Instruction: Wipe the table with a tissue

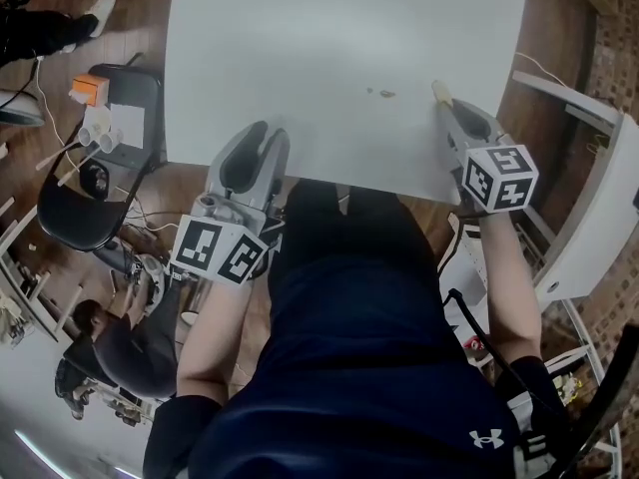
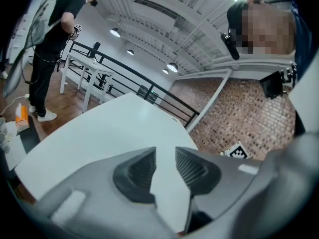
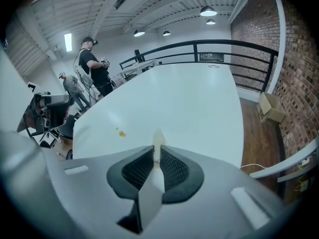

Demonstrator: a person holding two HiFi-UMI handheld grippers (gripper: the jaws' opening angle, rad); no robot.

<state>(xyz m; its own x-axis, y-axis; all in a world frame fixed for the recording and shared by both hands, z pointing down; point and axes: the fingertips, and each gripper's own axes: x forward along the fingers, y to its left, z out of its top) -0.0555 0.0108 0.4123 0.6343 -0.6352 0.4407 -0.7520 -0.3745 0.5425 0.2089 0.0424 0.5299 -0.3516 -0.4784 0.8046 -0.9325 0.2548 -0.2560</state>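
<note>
At far left a chair (image 1: 70, 208) stands beside the white table (image 1: 339, 28); the left gripper (image 1: 268, 136) is at the table's near edge, pointing across it, its jaws apart with nothing between them, only bare tabletop showing through the gap. Further right a small brown stain (image 1: 381, 93) marks the top, not far from the near edge; just right of it, not touching it, the tissue (image 1: 439, 90) pokes forward from the right gripper (image 1: 446, 103), whose jaws are clamped on it, close to the table's right edge.
</note>
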